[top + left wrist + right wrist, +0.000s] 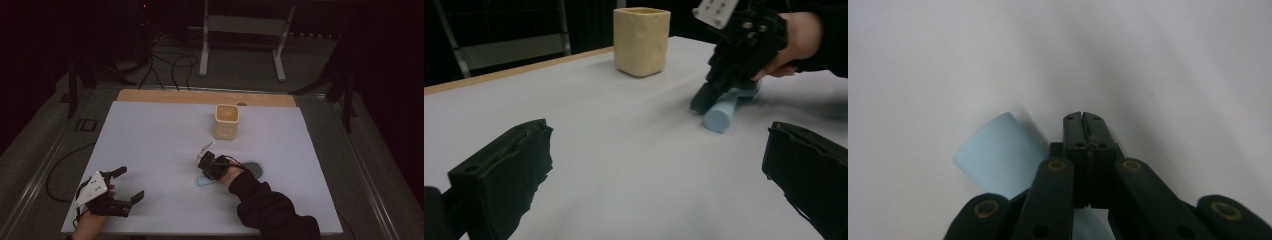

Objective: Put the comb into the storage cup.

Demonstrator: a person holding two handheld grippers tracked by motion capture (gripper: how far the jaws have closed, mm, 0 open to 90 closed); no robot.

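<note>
A pale blue cylinder (pixel 204 182) (pixel 720 116) (pixel 998 155) lies flat on the white table cover (pixel 160 150). My right gripper (pixel 206 170) (pixel 702 101) (pixel 1083 118) points steeply down at the cover right beside it. Its jaws are pressed together with nothing visible between them, and the cylinder passes under the gripper's body. A cream square cup (pixel 226 121) (pixel 641 40) stands upright farther back. Near the front left corner my left gripper (pixel 128 184) (pixel 659 145) hovers with its jaws wide apart and empty.
A dark round ribbed disc (pixel 253 168) lies just right of the right hand. A black sleeve (pixel 270 205) comes in from the bottom right. Beyond the table's wooden far edge (pixel 205 96) are cables and a white metal frame (pixel 242 30) on the floor.
</note>
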